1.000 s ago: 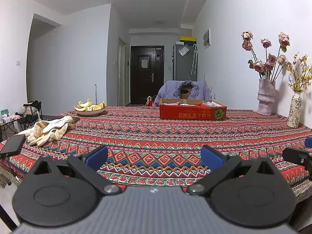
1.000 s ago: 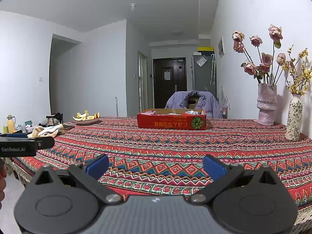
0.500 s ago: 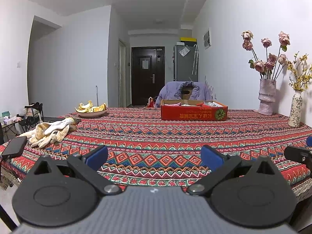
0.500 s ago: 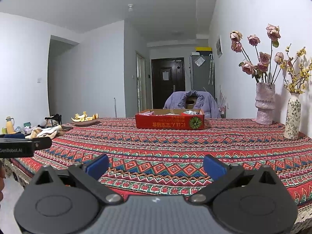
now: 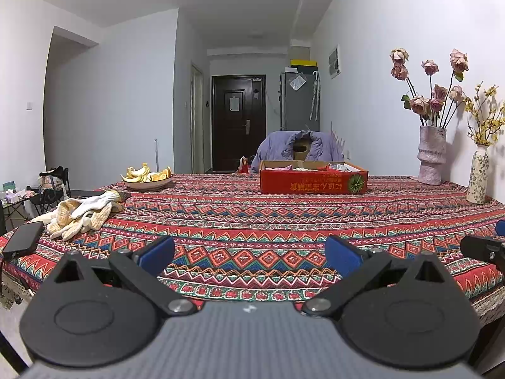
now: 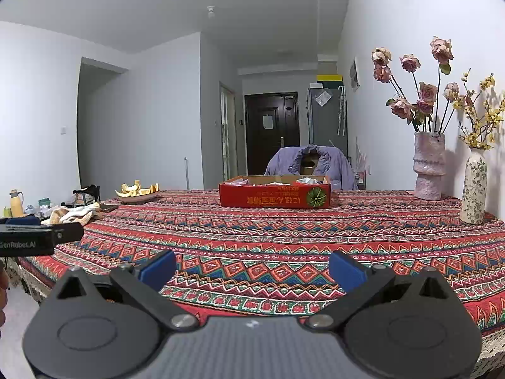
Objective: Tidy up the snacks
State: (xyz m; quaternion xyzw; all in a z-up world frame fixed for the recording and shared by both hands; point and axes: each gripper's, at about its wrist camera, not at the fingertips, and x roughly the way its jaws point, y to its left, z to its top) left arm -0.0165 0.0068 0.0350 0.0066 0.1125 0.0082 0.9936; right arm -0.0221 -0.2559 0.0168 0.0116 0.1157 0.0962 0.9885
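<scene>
A shallow red cardboard box [image 5: 314, 179] holding snack packets sits just right of center in the left wrist view, far back on the desk [image 5: 252, 221], which is covered by a red patterned cloth. In the right wrist view the same box [image 6: 274, 192] lies at center. Behind it a purple jacket [image 5: 300, 148] hangs over a chair. At mid-left is a plate of orange peel [image 5: 147, 177], with work gloves [image 5: 79, 213] and a dark phone [image 5: 23, 237] nearer the left edge. At right stand a pink vase of roses [image 5: 431, 158] and a floral vase [image 5: 477, 177]. The left claw [image 5: 249, 255] gapes wide and empty over the near desk edge; the right claw [image 6: 252, 268] is likewise spread wide, gripping nothing.
</scene>
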